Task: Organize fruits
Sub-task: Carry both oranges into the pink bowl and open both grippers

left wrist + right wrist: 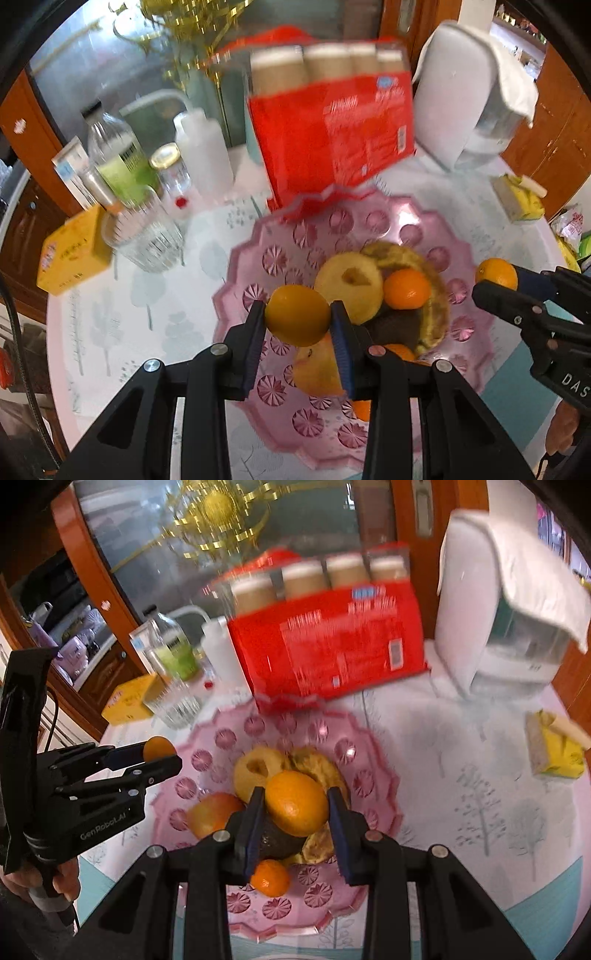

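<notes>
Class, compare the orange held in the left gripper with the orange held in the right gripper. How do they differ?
The left gripper's orange looks yellower; the right gripper's orange is a deeper orange. The left gripper's orange looks smooth and rounder, the right gripper's shows a stem dimple. Both are clamped between blue-padded fingers above the pink fruit tray.

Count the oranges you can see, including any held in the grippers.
4, possibly more hidden. One in the left gripper, one in the right gripper, one among the fruit in the pink tray, and one at the tray's near side.
</notes>
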